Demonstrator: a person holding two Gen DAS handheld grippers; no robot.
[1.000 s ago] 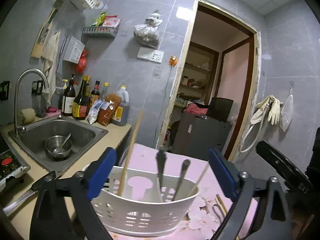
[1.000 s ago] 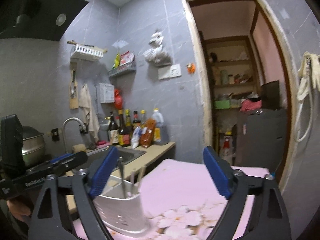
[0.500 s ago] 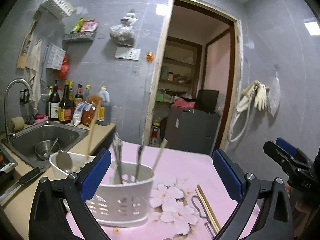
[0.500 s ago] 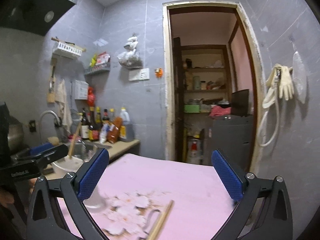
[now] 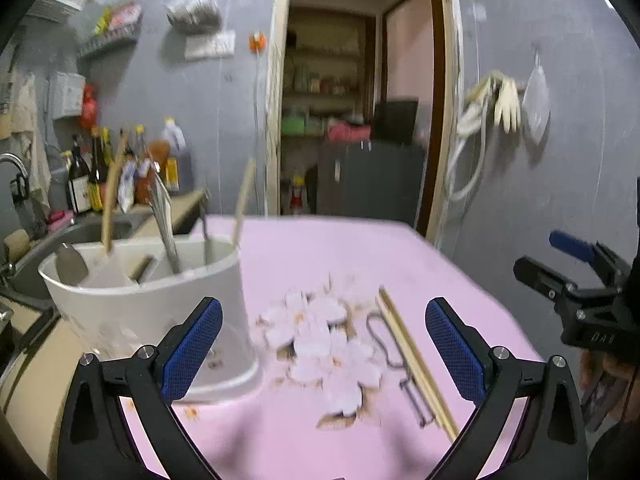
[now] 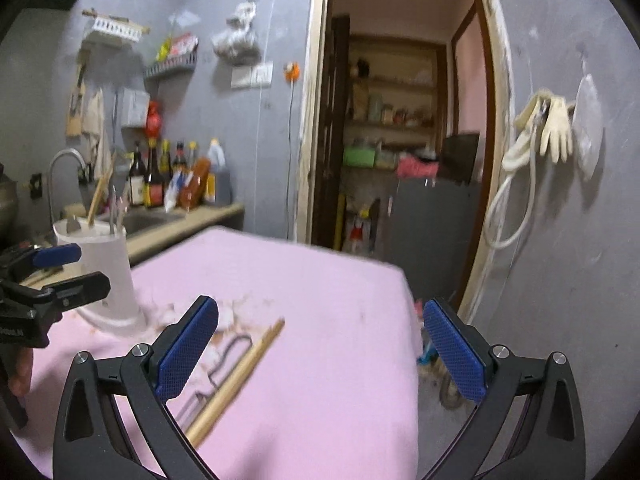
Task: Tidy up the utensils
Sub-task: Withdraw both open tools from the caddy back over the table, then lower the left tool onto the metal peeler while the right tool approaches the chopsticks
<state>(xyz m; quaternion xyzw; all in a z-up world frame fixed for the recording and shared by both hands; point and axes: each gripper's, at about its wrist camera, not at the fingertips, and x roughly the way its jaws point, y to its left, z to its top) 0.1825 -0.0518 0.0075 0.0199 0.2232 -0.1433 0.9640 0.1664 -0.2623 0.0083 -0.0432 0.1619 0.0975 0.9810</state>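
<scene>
My right gripper (image 6: 320,344) hung with jaws spread wide, empty. The pair of pale wooden chopsticks (image 6: 236,376) lay on the pink cloth-covered table (image 6: 340,304) just ahead-left, long axis slanting away rightward; judged nearer this gripper. Left gripper (image 5: 324,344) likewise spread. Farther off stood the white plastic utensil holder (image 6: 108,276).

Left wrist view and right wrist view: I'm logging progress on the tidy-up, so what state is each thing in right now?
left hand-held gripper: open, empty.
right hand-held gripper: open wide, empty.
chopsticks: lying flat on the pink tablecloth, paired, not yet sorted.
wire tool: lying flat beside the chopsticks.
white utensil holder: upright on the tablecloth, several utensils standing in it.
doorway: open.
</scene>
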